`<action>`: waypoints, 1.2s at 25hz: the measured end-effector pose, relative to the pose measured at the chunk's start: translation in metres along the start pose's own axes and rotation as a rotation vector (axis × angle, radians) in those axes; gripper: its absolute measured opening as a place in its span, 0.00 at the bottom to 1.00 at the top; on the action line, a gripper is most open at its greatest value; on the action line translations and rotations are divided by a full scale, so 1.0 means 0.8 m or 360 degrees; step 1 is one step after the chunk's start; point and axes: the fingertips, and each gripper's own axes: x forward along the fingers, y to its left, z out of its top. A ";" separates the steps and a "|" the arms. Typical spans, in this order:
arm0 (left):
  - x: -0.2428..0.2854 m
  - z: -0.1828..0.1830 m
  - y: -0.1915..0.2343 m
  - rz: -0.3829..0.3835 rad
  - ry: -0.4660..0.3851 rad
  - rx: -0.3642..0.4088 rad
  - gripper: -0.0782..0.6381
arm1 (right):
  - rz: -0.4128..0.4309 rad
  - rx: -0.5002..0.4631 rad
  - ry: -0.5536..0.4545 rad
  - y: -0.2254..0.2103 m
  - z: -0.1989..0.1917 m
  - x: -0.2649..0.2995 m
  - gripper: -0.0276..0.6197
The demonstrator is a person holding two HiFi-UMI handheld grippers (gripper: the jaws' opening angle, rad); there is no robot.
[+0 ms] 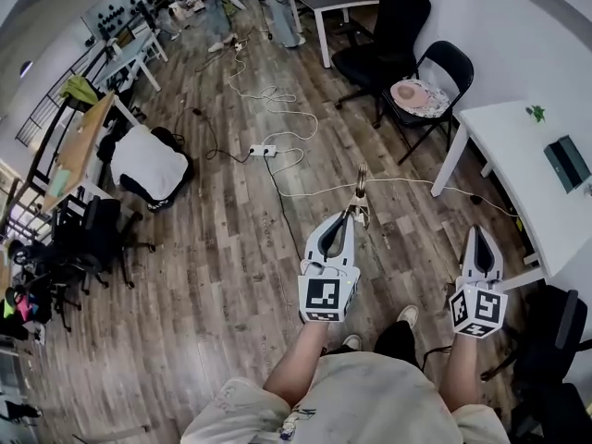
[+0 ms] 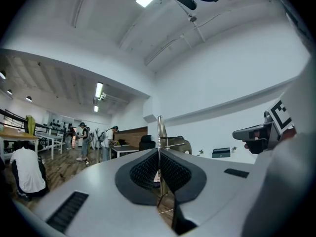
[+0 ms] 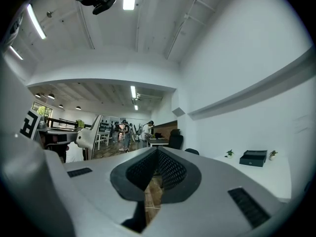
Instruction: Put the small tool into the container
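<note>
Wood-plank floor (image 1: 213,276) fills most of the head view, crossed by a white cable (image 1: 314,190) that runs from a power strip (image 1: 263,150). Black chairs (image 1: 450,63) stand near the far wall, one with a round cushion on its seat. A person in a white top (image 1: 148,165) crouches on the floor to the left, and more people stand at the back of the room. At the right a white table (image 1: 504,155) carries a dark box (image 1: 566,162) and a small plant (image 1: 536,113).

The person stands with both arms held out over the floor, beside the table and not above it. The left tongs (image 1: 354,214) point level and are clamped on the tool (image 1: 361,185), a thin metal piece that sticks out past the tips. In the left gripper view the tool stands upright as a narrow strip, pinched between the two dark pads. It is in the air, well apart from the box and the table.

The right tongs (image 1: 481,232) are held to the right of the left ones, also level. Their pads meet at the tips with nothing between them; only floor shows through the gap lower down. They are nearer the table's edge but touch nothing.
</note>
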 end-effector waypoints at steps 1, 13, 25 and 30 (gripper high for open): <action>0.011 0.000 -0.012 -0.0019 0.0004 -0.0002 0.12 | -0.0016 0.0007 0.0005 -0.015 -0.002 0.002 0.07; 0.171 -0.010 -0.153 -0.0263 0.0051 -0.0004 0.12 | -0.0240 0.0072 0.0103 -0.196 -0.039 0.032 0.07; 0.290 -0.014 -0.269 -0.0440 0.0097 0.0003 0.12 | -0.0389 0.0092 0.0160 -0.330 -0.053 0.058 0.07; 0.331 -0.016 -0.322 -0.0502 0.0103 0.0017 0.12 | -0.0447 0.0122 0.0162 -0.389 -0.061 0.059 0.07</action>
